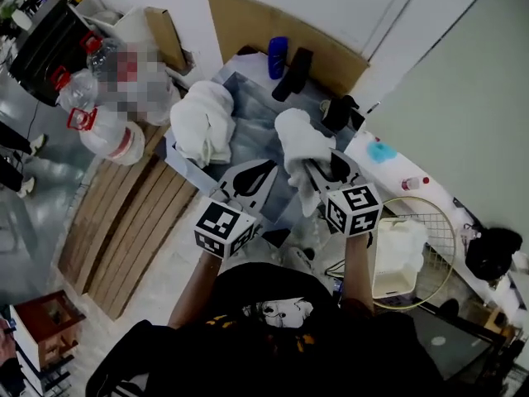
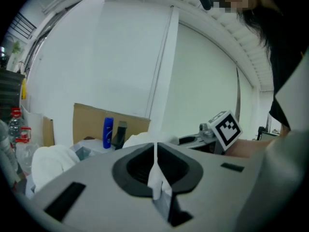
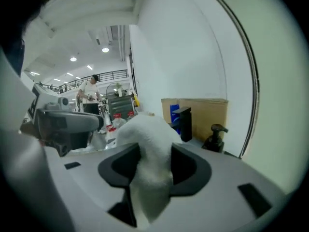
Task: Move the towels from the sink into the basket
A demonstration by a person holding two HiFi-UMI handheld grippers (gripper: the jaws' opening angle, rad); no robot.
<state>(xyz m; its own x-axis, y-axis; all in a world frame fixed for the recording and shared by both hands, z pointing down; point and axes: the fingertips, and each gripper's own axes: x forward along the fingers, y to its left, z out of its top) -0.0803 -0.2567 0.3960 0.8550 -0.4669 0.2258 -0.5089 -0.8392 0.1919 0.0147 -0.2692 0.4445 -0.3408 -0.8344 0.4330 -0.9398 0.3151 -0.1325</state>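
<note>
In the head view a steel sink (image 1: 248, 98) lies ahead. One white towel (image 1: 202, 122) is heaped over its left rim. My right gripper (image 1: 318, 172) is shut on a second white towel (image 1: 299, 143), lifted above the sink's right side; in the right gripper view that towel (image 3: 149, 144) bulges up between the jaws and hides the fingertips. My left gripper (image 1: 252, 179) hovers beside it, to its left, jaws together; a thin white sliver of cloth (image 2: 156, 175) shows pinched between them. The round wire basket (image 1: 442, 222) stands at the lower right, with white cloth (image 1: 398, 255) inside.
At the sink's back stand a blue bottle (image 1: 278, 56), a black faucet (image 1: 293, 73) and a dark soap dispenser (image 1: 335, 110), with cardboard (image 1: 248, 19) behind them. Large water jugs (image 1: 103, 131) stand on the floor at left. A counter (image 1: 388, 160) with small items runs to the right.
</note>
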